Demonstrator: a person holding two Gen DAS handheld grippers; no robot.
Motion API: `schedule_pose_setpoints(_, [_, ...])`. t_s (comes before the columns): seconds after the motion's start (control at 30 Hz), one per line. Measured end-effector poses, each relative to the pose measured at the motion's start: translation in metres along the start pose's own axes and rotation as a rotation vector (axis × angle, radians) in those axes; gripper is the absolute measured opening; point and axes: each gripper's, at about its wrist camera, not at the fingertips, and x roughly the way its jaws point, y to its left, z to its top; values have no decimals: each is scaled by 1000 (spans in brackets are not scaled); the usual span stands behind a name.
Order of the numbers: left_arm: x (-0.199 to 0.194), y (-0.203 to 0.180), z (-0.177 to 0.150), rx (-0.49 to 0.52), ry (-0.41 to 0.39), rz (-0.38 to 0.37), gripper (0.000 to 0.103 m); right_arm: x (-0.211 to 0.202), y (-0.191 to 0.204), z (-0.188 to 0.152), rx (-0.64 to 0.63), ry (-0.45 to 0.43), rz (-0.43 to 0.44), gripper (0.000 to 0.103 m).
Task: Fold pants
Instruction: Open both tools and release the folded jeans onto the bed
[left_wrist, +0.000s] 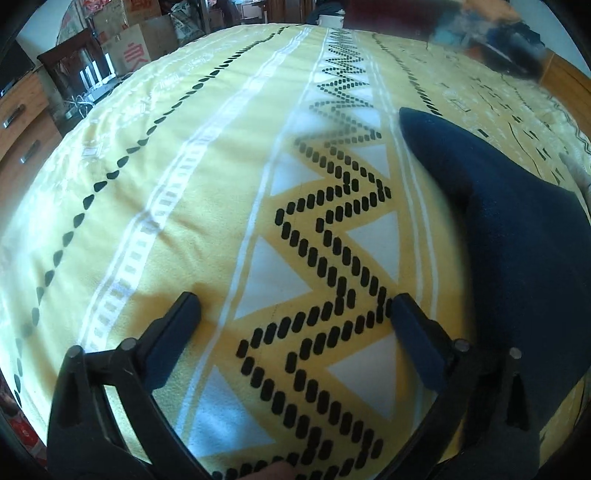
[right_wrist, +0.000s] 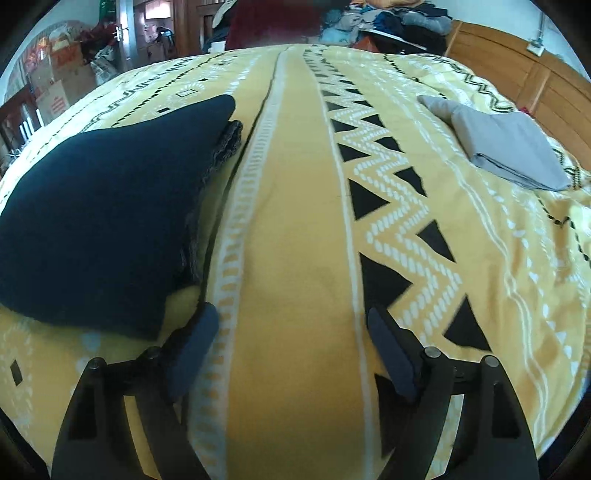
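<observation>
Fingers on the left gripper (left_wrist: 295, 314) spread wide, nothing btwn them; right gripper (right_wrist: 291, 328) likewise gaping over bare bedspread (right_wrist: 295, 221). Navy pants (right_wrist: 99, 214) lie folded flat just beside both, probably let go w/ the fold done. Grey folded cloth (right_wrist: 506, 147) sits well apart, toward the headboard edge.

Dark pants (left_wrist: 517, 236) run off the left wrist view's right edge. Blurred object (left_wrist: 491, 40) at its top right, unidentifiable. Clothes pile (right_wrist: 388, 18) beyond bed cut by the right wrist view's top edge.
</observation>
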Motion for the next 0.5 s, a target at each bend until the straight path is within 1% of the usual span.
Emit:
schedule_pose_setpoints(0.03, [1,0,1,-2,2,2,103,-1,-1,-3,3,6,-3,87])
schedule_pose_setpoints(0.13, [2,0,1,-23,12,14,103,1,-2,-14,23,9,-16,99])
schedule_pose_setpoints(0.2, [3,0,2,-32,22,14,103,3,-4,-16,48,6,-24,103])
schedule_pose_setpoints(0.33, [6,0,7,-59,19,24,103,7,-4,-12,79,44,-37,103])
schedule_pose_setpoints(0.5, [10,0,9,-76,-13,30,103,8,-6,-11,97,36,-30,103])
